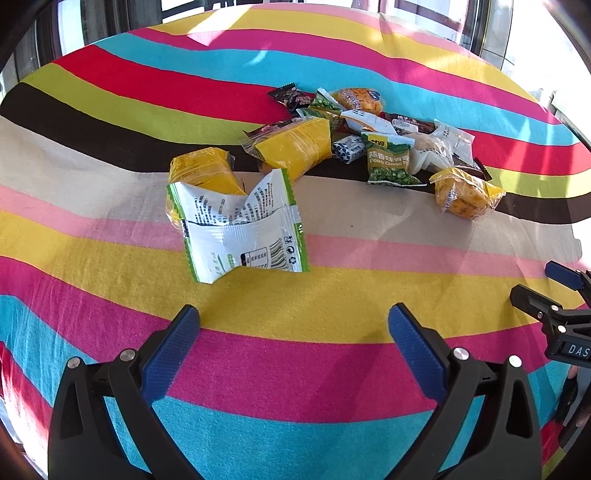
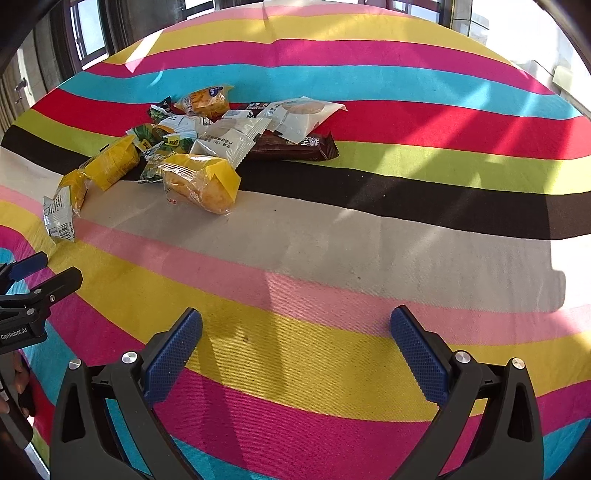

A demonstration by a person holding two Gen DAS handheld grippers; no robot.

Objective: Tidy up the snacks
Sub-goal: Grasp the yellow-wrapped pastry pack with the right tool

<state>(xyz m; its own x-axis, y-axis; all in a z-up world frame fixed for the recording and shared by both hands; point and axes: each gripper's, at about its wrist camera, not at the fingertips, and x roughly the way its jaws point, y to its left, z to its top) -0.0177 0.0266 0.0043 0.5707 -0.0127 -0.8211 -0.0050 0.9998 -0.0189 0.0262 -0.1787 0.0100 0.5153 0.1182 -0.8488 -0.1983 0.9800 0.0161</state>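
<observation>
Left claw [image 1: 293, 319] and right claw [image 2: 295, 321] both gape wide, holding nothing, above a striped surface [image 2: 369, 240]. Snack packets [image 1: 369, 140] lie piled at upper centre; a white-green packet [image 1: 240, 230] sits nearest.

Bare cloth [image 2: 332, 258] before right claw [image 2: 295, 325]; snack pile [image 2: 221, 140] far-left.

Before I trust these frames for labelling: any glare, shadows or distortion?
Left wrist: heavy fisheye bending of the cloth stripes, sun patches at the far edge, white packet sharp. Right wrist: same bending, hard sunlight and shadow bands at right, windows blown out.
</observation>
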